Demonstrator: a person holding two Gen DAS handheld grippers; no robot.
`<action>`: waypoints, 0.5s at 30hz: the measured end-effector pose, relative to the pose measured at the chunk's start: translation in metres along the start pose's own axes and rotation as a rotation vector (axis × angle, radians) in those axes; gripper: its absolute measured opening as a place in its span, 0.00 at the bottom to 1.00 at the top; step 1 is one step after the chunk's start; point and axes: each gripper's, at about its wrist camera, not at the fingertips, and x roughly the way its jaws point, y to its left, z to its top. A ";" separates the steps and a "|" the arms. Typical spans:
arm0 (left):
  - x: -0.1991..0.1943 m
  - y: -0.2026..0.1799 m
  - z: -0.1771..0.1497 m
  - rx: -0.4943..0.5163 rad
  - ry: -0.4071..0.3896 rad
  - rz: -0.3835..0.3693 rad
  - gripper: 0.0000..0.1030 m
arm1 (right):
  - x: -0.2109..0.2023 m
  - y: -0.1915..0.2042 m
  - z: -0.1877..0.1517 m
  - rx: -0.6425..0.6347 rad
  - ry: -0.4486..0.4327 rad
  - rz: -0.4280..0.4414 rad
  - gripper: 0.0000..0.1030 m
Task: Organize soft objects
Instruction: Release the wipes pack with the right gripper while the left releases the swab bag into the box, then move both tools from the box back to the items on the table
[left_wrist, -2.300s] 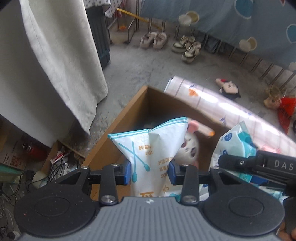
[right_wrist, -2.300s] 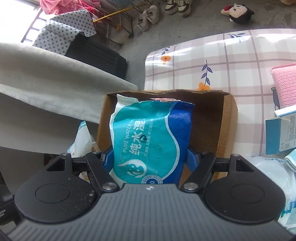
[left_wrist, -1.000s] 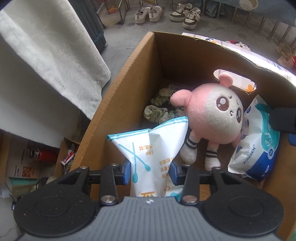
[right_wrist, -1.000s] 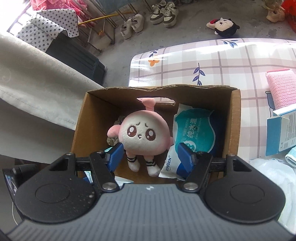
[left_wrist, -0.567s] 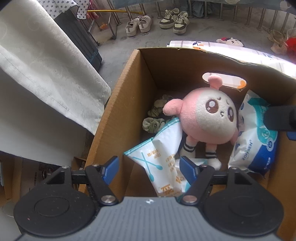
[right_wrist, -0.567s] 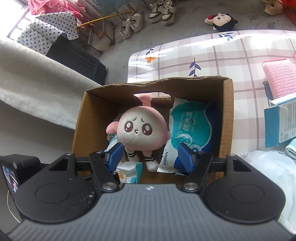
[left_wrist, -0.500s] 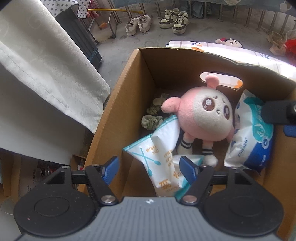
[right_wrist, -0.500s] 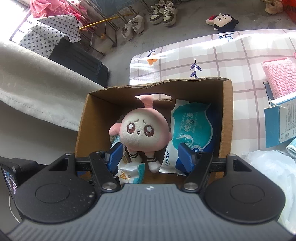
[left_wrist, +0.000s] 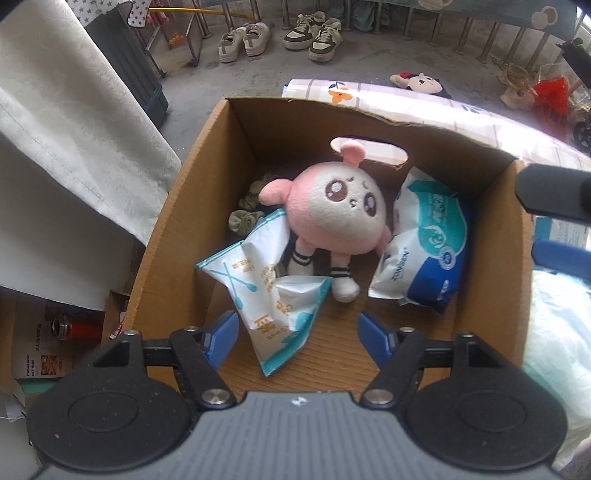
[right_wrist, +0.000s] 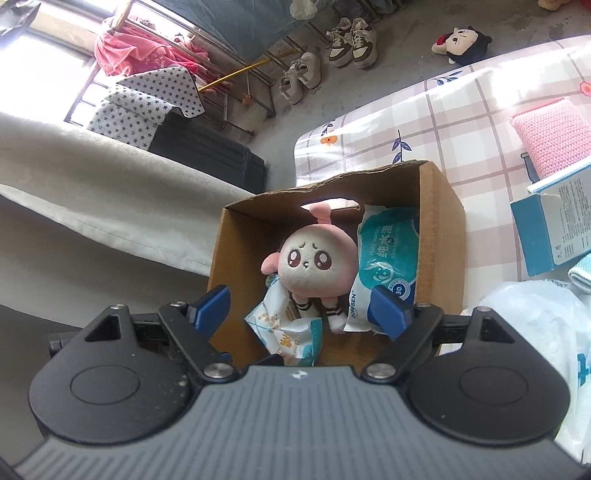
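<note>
Left gripper (left_wrist: 295, 338) over an open cardboard box (left_wrist: 173, 221), blue fingers (left_wrist: 221, 338) spreading wider, nothing pressed between them. Cotton swab packet (left_wrist: 264, 284) lying loose on the box floor, its lower end in the gap between those fingers but touched by neither. Just beyond the fingertips, pink plush doll (left_wrist: 338, 212) face up; wet wipes pack (left_wrist: 424, 254) beyond the right-hand finger, against the box wall.

Right gripper (right_wrist: 299, 306) also widening and empty, above the near edge of the box.

Likely handling: all light and yielding. Crinkly film packets probably slick, best pinched across a flat middle or a sealed end; doll squashy, best taken at the round head.

Greenish fabric pieces (left_wrist: 245, 214) half buried behind the doll, kind unclear. Doll's back and packet undersides hidden. Pink knitted item (right_wrist: 550, 136) and blue carton (right_wrist: 554, 229) on the checked tabletop (right_wrist: 461, 110) cut off by the frame edge.
</note>
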 end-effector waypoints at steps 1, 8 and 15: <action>-0.004 -0.003 0.000 -0.006 -0.006 -0.002 0.75 | -0.004 -0.002 -0.001 0.013 -0.004 0.021 0.87; -0.032 -0.042 -0.005 -0.023 -0.028 0.030 0.80 | -0.029 -0.021 -0.001 0.058 -0.025 0.144 0.97; -0.065 -0.124 -0.014 -0.053 -0.058 -0.018 0.81 | -0.098 -0.066 0.020 0.019 -0.043 0.185 0.97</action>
